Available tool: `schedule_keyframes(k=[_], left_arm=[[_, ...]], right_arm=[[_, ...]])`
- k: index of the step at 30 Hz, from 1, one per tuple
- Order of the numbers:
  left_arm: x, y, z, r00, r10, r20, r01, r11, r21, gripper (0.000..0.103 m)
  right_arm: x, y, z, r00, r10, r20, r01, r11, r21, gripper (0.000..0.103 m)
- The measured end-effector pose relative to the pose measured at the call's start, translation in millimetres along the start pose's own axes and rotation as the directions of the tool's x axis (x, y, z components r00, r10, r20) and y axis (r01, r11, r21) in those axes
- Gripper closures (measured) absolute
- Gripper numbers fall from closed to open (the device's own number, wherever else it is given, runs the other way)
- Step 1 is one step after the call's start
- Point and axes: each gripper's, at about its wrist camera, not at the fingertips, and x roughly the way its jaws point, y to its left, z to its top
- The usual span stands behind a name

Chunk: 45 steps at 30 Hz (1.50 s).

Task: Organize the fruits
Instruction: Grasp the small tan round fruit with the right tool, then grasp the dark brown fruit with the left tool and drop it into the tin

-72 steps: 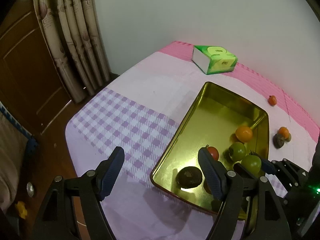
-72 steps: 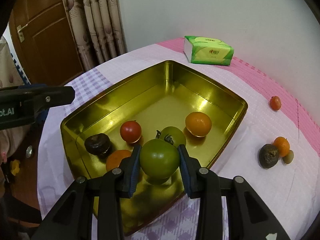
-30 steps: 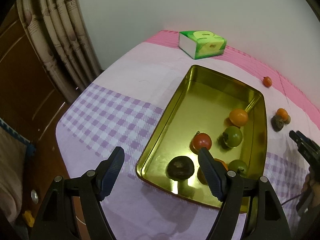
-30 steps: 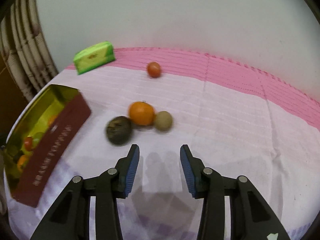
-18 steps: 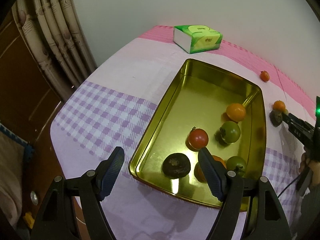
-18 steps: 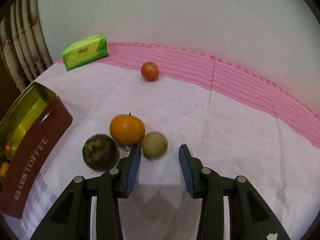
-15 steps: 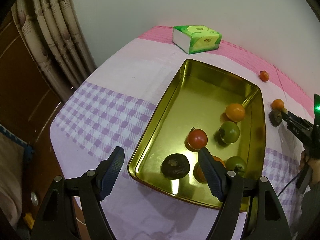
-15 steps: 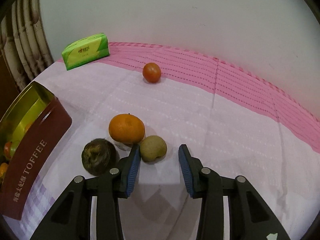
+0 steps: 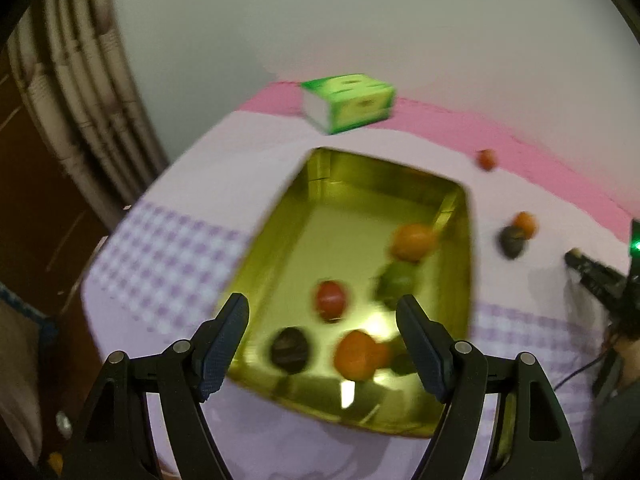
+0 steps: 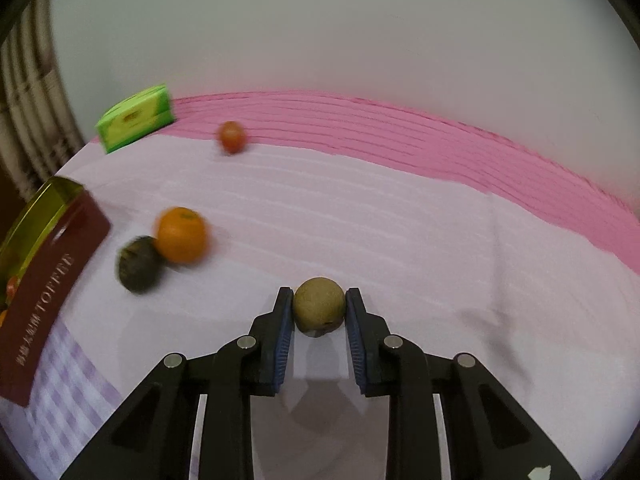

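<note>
Brownish-green and round, the small fruit (image 10: 319,306) sits clamped at its widest part between my right fingers (image 10: 285,320) just above the tabletop (image 10: 360,220), probably light, firm and apt to roll, while my left fingers (image 9: 224,340) stand apart, empty.

Motion blur is smearing the fruits inside the gold tin (image 9: 466,264); the picture's left edge is cropping the tin.

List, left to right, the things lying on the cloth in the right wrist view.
Tin → tissue box → dark fruit → orange → small red fruit → brownish fruit, gripped in the right tool.
</note>
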Motion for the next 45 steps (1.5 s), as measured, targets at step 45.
schedule_keyframes(k=[45], left_arm=[[90, -170, 18, 0.968, -0.193, -0.163, 0.226, 0.950, 0.214, 0.062]], right_arm=[[-18, -63, -20, 0.997, -0.075, -0.007, 0.075, 0.996, 0.039, 0.078]])
